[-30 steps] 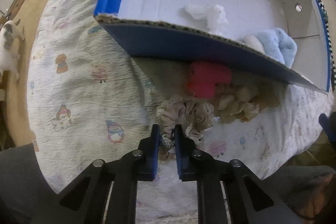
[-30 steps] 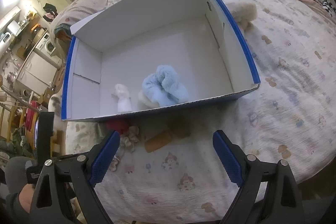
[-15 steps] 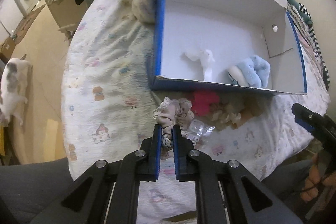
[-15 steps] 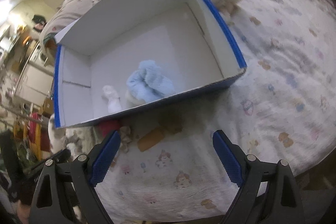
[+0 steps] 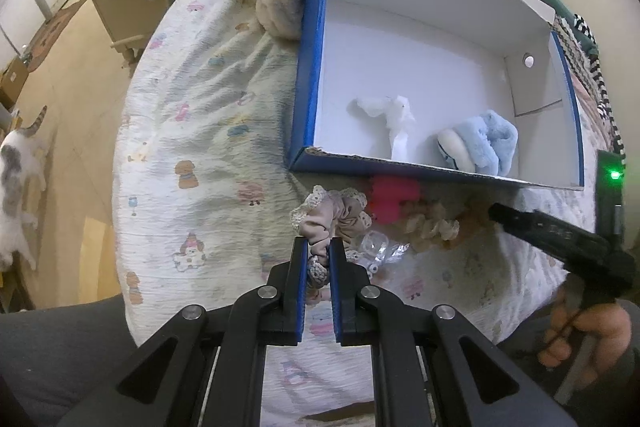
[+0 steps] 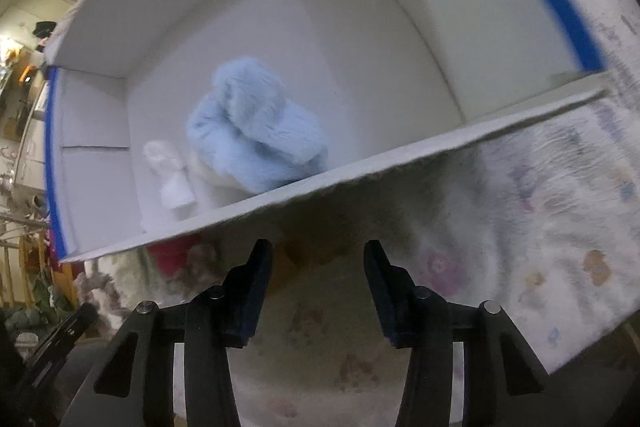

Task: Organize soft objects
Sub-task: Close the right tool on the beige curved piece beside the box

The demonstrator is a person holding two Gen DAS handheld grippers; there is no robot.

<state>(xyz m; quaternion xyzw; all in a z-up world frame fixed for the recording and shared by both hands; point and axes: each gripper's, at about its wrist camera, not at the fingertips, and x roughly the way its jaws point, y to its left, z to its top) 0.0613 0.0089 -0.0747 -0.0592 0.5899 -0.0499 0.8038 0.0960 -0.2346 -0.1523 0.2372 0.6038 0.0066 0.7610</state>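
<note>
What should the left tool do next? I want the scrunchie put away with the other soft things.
Probably carry the beige scrunchie over the box's near wall and drop it inside. The left tool is shut on it, and the blue fluffy item and white piece already lie in the box.

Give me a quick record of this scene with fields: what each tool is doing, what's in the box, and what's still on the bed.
left tool: shut on beige scrunchie
right tool: jaws closing, nothing between them, low over the bed in front of the box
box: blue fluffy item, white item
left on bed: red item, tan scrunchie, clear plastic piece, cream fluffy item beside the box
</note>
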